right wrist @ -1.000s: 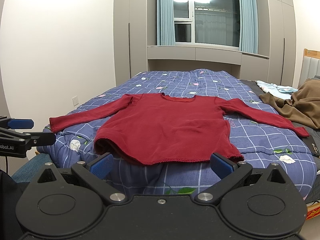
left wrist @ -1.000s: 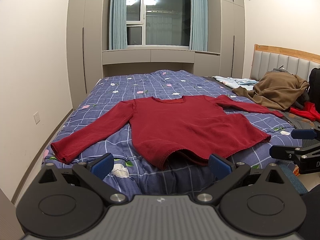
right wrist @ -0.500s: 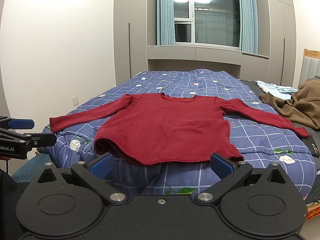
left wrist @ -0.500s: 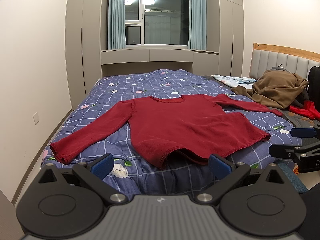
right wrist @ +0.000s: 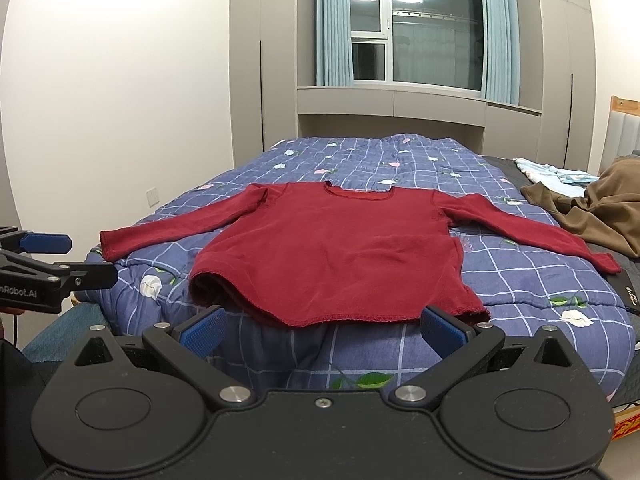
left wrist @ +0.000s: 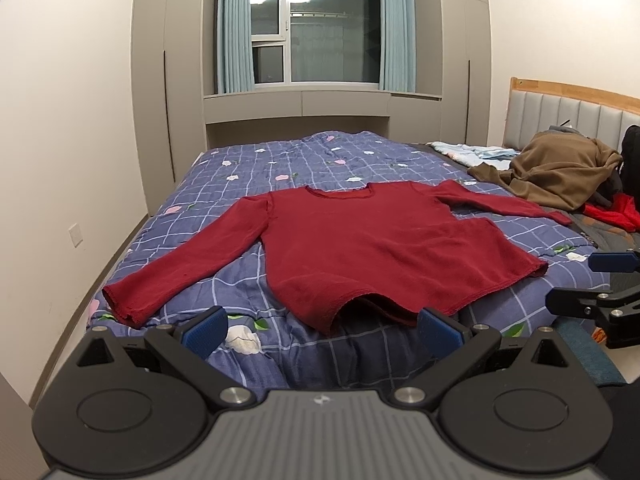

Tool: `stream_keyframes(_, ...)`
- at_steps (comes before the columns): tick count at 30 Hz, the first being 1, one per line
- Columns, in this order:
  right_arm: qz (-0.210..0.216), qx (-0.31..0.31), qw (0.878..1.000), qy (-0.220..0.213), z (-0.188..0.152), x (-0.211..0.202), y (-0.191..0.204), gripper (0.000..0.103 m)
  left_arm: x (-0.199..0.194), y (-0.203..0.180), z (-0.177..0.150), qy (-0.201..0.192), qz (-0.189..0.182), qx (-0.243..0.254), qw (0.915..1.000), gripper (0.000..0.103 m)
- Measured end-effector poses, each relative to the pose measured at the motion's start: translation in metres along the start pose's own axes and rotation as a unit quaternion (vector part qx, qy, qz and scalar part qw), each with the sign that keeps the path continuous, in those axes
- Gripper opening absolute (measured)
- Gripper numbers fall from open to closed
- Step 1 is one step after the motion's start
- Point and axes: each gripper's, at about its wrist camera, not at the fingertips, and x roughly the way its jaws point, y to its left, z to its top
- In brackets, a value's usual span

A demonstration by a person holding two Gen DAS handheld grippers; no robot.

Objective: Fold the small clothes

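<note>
A dark red long-sleeved sweater (left wrist: pixel 372 244) lies flat on the blue checked bed cover, front up, neck away from me, both sleeves spread out; it also shows in the right wrist view (right wrist: pixel 340 256). Its hem hangs at the bed's near edge. My left gripper (left wrist: pixel 322 330) is open and empty, just short of the hem. My right gripper (right wrist: pixel 322 330) is open and empty, just short of the hem, and shows at the right edge of the left wrist view (left wrist: pixel 592 284). The left gripper shows at the left edge of the right wrist view (right wrist: pixel 56 260).
The bed cover (left wrist: pixel 304 164) fills the middle. A brown garment (left wrist: pixel 560 172), a light blue cloth (left wrist: pixel 476 152) and a bright red cloth (left wrist: pixel 616 212) lie at the right by the padded headboard (left wrist: pixel 568 108). Wardrobes and a window stand behind. A wall runs along the left.
Both grippers stay open and almost still. The left wrist view has shifted very slightly; the sweater has not moved.
</note>
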Motion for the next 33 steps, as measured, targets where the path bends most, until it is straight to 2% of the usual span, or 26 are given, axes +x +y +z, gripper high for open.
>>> stream_keyframes(5,0.001,-0.008,1.000,0.011,0.006,0.011,-0.002,0.103,0.013,0.002,0.011,0.016,0.018,-0.002,0.9997,0.103)
stream_keyframes(14,-0.004,-0.023,1.000,-0.003,0.036,0.035,-0.007,0.103,0.053,0.005,0.044,0.036,0.032,-0.012,0.9987,0.103)
stream_keyframes(24,-0.006,0.013,1.000,0.026,0.057,0.087,-0.034,0.103,0.096,0.004,0.070,0.063,0.045,-0.002,0.9970,0.103)
stream_keyframes(33,-0.020,0.052,0.997,0.050,0.080,0.143,-0.067,0.103,0.156,0.001,0.106,0.097,0.041,-0.003,0.9945,0.103)
